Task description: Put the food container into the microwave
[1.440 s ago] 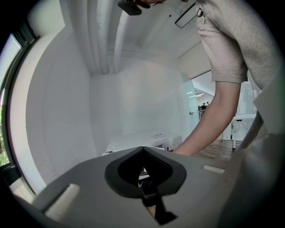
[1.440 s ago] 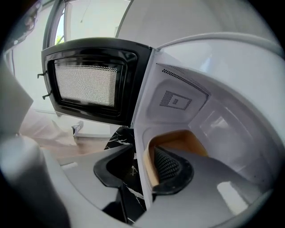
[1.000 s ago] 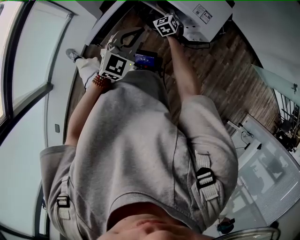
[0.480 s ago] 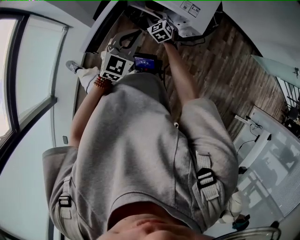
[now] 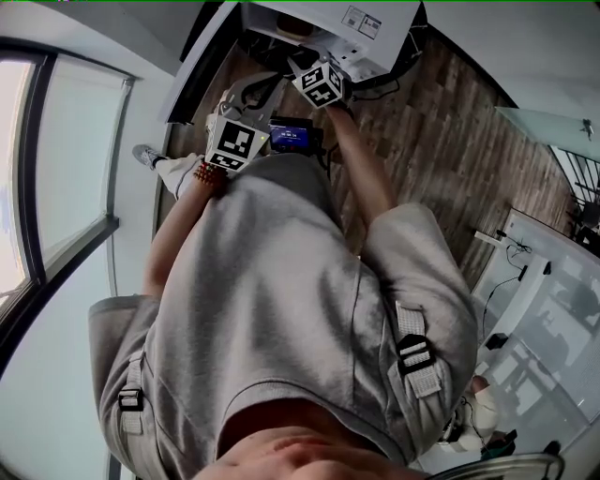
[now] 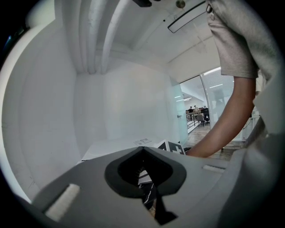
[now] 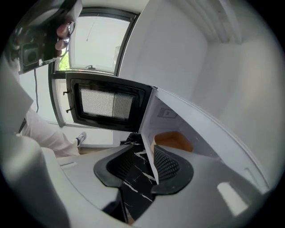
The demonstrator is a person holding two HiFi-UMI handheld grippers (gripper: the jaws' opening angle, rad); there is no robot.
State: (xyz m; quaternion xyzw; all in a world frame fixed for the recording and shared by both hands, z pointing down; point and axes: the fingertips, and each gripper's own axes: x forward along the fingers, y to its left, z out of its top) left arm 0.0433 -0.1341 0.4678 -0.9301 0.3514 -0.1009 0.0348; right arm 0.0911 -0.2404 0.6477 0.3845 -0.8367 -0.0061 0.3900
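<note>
The white microwave [image 5: 361, 23] stands at the top of the head view with its dark-framed door [image 7: 107, 104] swung open to the left. Inside its cavity sits an orange-brown food container [image 7: 174, 140], partly hidden by the right jaw. My right gripper [image 7: 141, 149] is open just in front of the cavity, holding nothing, with the microwave's front edge showing between its jaws. My left gripper [image 6: 142, 151] is shut and empty, held lower left of the microwave [image 5: 246, 94] and aimed at a white wall.
The microwave rests on a black marbled counter [image 7: 133, 182]. A leg in white trousers with a shoe [image 5: 164, 164] stands on the wooden floor [image 5: 441, 141] at left. A large window [image 5: 56, 187] fills the left side. A small dark screen [image 5: 291, 134] sits between the grippers.
The microwave's open cavity has come further into the head view. The right gripper now sits lower in that view, right before the opening. The left gripper has barely moved.
</note>
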